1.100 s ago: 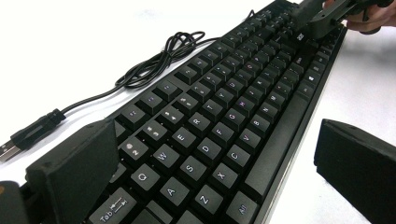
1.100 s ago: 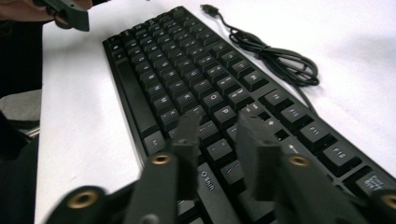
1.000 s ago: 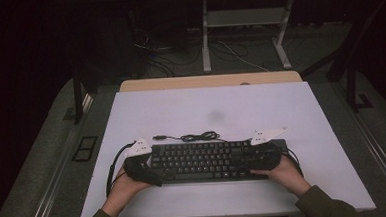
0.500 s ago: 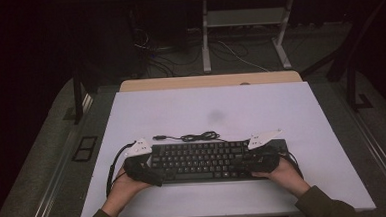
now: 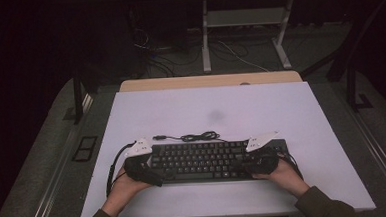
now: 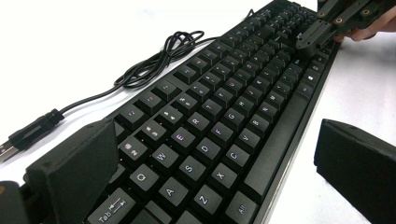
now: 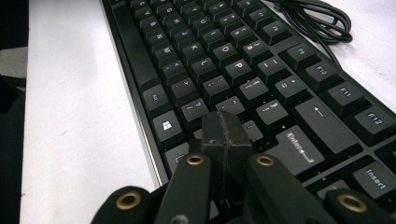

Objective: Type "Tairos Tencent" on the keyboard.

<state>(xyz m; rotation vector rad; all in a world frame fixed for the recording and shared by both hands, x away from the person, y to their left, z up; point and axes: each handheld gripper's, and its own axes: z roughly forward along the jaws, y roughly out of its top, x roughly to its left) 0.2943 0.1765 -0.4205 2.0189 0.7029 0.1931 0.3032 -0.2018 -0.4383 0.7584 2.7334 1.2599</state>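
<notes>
Right gripper view shows your right gripper (image 7: pixel 226 126) clenched empty over the keyboard (image 7: pixel 243 70), while your left gripper (image 6: pixel 215 172) straddles it, released.

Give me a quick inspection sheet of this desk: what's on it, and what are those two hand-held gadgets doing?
Surface: white table, faint smudge near the middle.
Job's things: black keyboard, flat near the front edge.
Clutter: nothing seen.
Grippers: left gripper open, jaws astride the keyboard's left end; right gripper shut, tips over the keys near Enter, nothing between them.
Cables: keyboard cord coiled behind it, plug loose.
Surroundings: dark floor, desk frame behind.
</notes>
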